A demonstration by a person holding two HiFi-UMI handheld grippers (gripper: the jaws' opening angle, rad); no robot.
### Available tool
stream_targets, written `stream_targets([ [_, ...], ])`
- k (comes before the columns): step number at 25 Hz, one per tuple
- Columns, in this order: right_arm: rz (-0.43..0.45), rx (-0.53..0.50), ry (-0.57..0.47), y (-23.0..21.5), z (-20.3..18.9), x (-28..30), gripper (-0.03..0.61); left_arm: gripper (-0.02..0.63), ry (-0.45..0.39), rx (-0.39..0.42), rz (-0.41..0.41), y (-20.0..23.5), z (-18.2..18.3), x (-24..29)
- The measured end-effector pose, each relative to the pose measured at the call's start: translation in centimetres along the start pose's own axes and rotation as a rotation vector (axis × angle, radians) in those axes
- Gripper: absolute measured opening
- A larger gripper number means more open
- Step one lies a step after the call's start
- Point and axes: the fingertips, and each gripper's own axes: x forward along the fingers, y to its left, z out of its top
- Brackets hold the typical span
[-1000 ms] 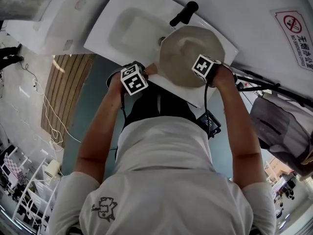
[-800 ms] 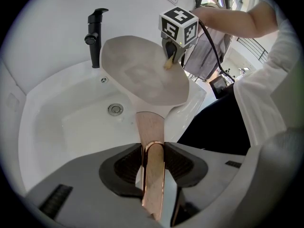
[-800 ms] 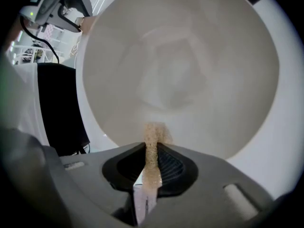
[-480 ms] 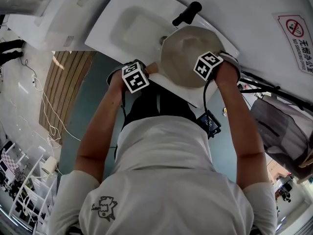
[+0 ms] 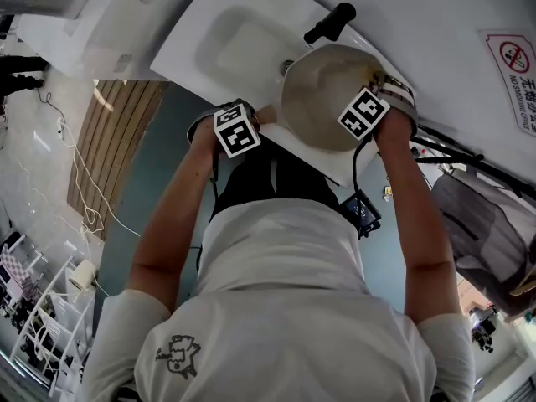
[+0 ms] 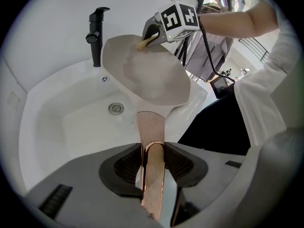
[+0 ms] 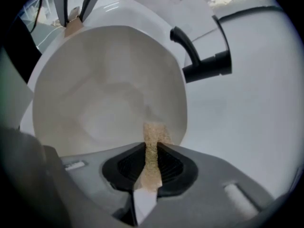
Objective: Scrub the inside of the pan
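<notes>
A beige pan (image 5: 322,90) is held tilted over a white sink (image 5: 226,44). My left gripper (image 6: 153,148) is shut on the pan's wooden handle (image 6: 151,127), which has a copper edge. In the head view the left gripper (image 5: 251,122) sits at the pan's left side. My right gripper (image 7: 152,148) is shut on a tan scouring sponge (image 7: 153,137), and the sponge's tip rests on the pan's inner wall (image 7: 104,94) close to the rim. The right gripper (image 6: 154,31) shows at the pan's far edge in the left gripper view.
A black faucet (image 5: 331,22) stands just behind the pan, close to its rim (image 7: 204,61). The sink drain (image 6: 115,108) lies below the pan. White wall (image 5: 452,7) lies beyond the sink. A folding stand and cloth (image 5: 481,208) are at the right.
My right gripper with the sponge has slid a little to the right along the pan's inner wall. The left gripper has kept its hold on the handle.
</notes>
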Motion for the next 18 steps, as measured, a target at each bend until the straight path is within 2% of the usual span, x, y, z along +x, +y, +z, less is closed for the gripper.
stream_targets([
  [5, -0.079, -0.005, -0.096, -2.4, 2.4, -0.7, 0.063, 0.152, 0.001, -0.007, -0.002, 0.0, 0.0, 0.0],
  [9, -0.117, -0.065, -0.152, -3.4, 4.5, -0.7, 0.064, 0.152, -0.008, -0.009, 0.007, 0.2, 0.0, -0.1],
  [18, -0.139, -0.166, -0.293, -2.8, 10.0, -1.5, 0.066, 0.153, -0.023, -0.005, 0.039, 0.3, 0.2, -0.1],
])
